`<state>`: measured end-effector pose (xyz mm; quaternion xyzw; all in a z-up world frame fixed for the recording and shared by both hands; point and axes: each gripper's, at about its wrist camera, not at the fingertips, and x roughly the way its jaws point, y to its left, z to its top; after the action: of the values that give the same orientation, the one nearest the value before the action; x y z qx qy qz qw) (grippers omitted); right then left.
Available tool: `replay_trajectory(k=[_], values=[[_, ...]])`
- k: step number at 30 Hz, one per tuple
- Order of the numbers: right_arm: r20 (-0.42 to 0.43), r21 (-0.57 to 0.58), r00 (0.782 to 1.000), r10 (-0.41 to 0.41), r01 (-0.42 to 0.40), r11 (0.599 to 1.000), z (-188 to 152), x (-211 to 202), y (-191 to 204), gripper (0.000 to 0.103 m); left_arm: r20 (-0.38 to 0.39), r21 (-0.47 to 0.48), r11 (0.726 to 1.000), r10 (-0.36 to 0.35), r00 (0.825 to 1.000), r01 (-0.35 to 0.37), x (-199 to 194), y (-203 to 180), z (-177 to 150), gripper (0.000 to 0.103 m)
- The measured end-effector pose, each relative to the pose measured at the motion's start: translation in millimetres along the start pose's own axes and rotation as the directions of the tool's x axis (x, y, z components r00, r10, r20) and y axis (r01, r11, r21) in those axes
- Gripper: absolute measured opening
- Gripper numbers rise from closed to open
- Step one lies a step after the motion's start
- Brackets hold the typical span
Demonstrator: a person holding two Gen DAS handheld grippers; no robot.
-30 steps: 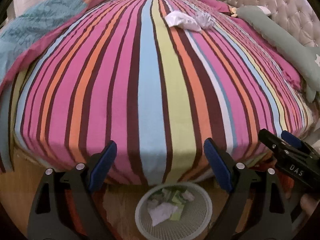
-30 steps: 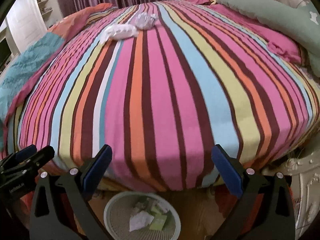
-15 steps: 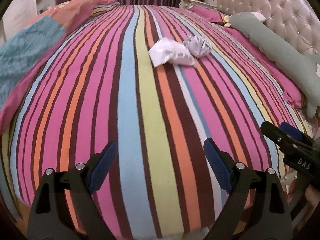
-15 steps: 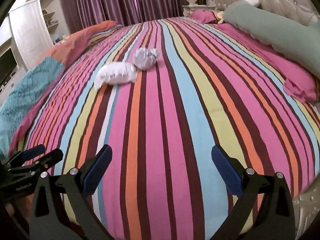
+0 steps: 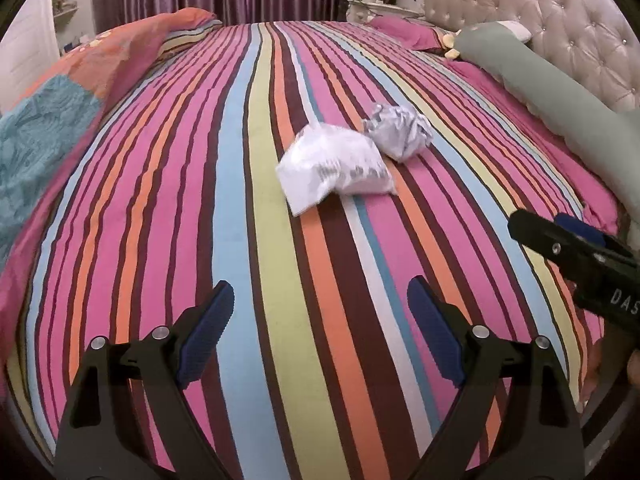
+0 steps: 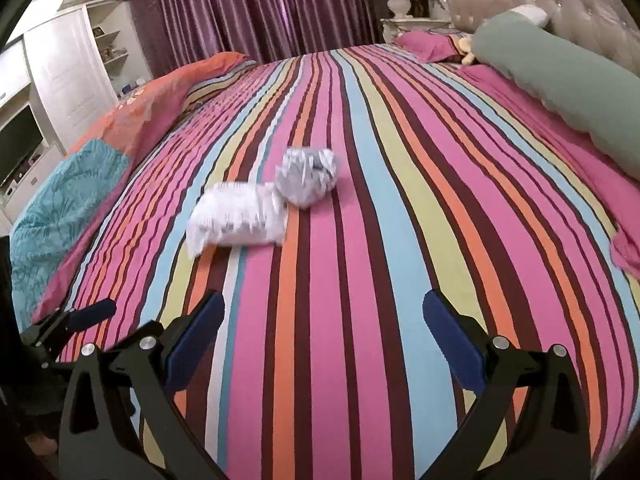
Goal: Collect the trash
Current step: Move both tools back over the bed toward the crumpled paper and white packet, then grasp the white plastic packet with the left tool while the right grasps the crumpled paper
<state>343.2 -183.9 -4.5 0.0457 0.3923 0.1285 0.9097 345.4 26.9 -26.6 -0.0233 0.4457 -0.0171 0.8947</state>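
Two pieces of trash lie side by side on the striped bedspread (image 5: 240,240): a flat white crumpled wrapper (image 5: 334,166) (image 6: 238,220) and a grey crumpled paper ball (image 5: 400,128) (image 6: 308,178) just beyond it. My left gripper (image 5: 320,316) is open and empty above the bed, short of the wrapper. My right gripper (image 6: 322,332) is open and empty, also short of the trash, and shows at the right edge of the left wrist view (image 5: 572,252). The left gripper shows at the lower left of the right wrist view (image 6: 68,324).
A long green bolster (image 6: 560,80) and pink pillows (image 6: 432,44) lie along the tufted headboard (image 5: 540,20) at right. A folded orange and teal quilt (image 6: 80,168) lies along the bed's left side. Purple curtains (image 6: 260,8) and a white cabinet (image 6: 68,72) stand behind.
Both grippers have risen from the bed's edge, where a waste basket with trash showed below, and moved forward over the bed toward the two pieces of trash. Both stay open.
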Motion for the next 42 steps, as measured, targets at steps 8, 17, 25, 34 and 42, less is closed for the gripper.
replay_trajectory(k=[8,17,25,34,42], values=[[-0.019,-0.015,1.0,0.023,-0.023,1.0,38.9,36.6,-2.3,0.095,-0.002,0.006,1.0,-0.008,1.0,0.008,31.6,3.0,37.7,0.086],[-0.068,-0.017,0.996,0.052,-0.053,0.998,72.2,85.3,-1.8,0.095,-0.02,0.072,0.997,-0.01,1.0,0.011,70.3,-5.5,70.2,0.086],[-0.101,-0.067,0.994,0.038,-0.045,0.997,87.0,115.3,7.7,0.095,-0.037,0.135,0.991,-0.011,0.999,0.016,95.5,-12.9,84.0,0.086],[-0.14,-0.033,0.99,0.002,-0.007,0.999,95.0,144.9,-1.5,0.095,-0.035,0.134,0.99,-0.035,0.999,0.04,112.4,-10.6,95.4,0.086],[-0.175,-0.019,0.985,-0.004,0.001,1.0,93.1,163.6,-3.9,0.095,-0.08,0.099,0.989,-0.106,0.991,0.114,130.0,-9.2,101.4,0.09]])
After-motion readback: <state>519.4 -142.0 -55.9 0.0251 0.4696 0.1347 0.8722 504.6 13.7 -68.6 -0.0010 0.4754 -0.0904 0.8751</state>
